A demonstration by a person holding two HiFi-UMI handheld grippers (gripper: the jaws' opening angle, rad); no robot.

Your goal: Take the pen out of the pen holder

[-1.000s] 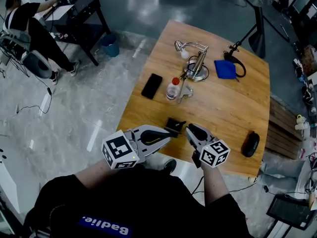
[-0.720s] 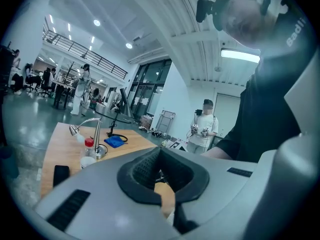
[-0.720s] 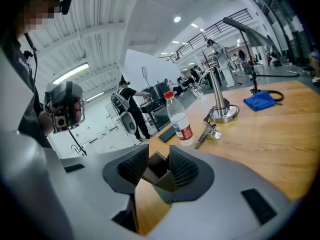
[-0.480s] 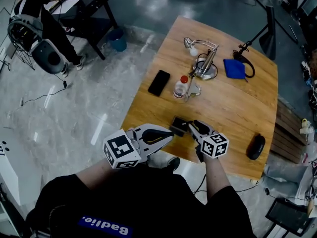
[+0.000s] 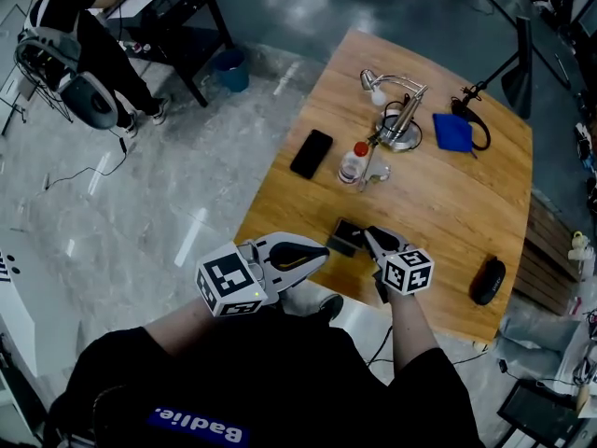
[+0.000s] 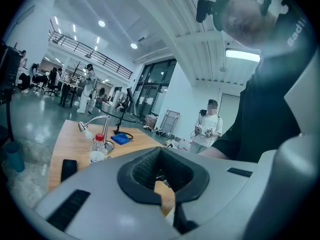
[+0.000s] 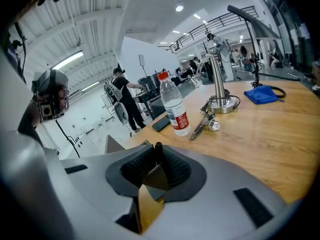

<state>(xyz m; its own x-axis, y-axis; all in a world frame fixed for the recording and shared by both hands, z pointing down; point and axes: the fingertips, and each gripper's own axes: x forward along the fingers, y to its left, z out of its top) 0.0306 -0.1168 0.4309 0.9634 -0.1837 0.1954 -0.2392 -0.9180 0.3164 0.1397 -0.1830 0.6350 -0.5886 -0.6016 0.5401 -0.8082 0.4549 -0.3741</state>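
A small black pen holder point(image 5: 345, 237) stands near the front left edge of the wooden table point(image 5: 438, 203). My right gripper point(image 5: 370, 236) reaches it from the right. In the right gripper view its jaws are closing, and their pads meet on the top of a black pen point(image 7: 158, 151) standing upright at the right gripper's point(image 7: 156, 159) tips. My left gripper point(image 5: 322, 249) lies just left of the holder with its jaws together. Whether it touches the holder I cannot tell. The left gripper point(image 6: 161, 153) holds nothing between its pads.
Farther back on the table are a water bottle point(image 5: 353, 163), a black phone point(image 5: 311, 153), a desk lamp point(image 5: 396, 110) and a blue cloth point(image 5: 452, 131). A black case point(image 5: 489, 281) lies at the right front. The table edge runs just under both grippers.
My right gripper has come down and forward onto the pen holder and closed around the pen's top. The left gripper has stayed beside the holder.
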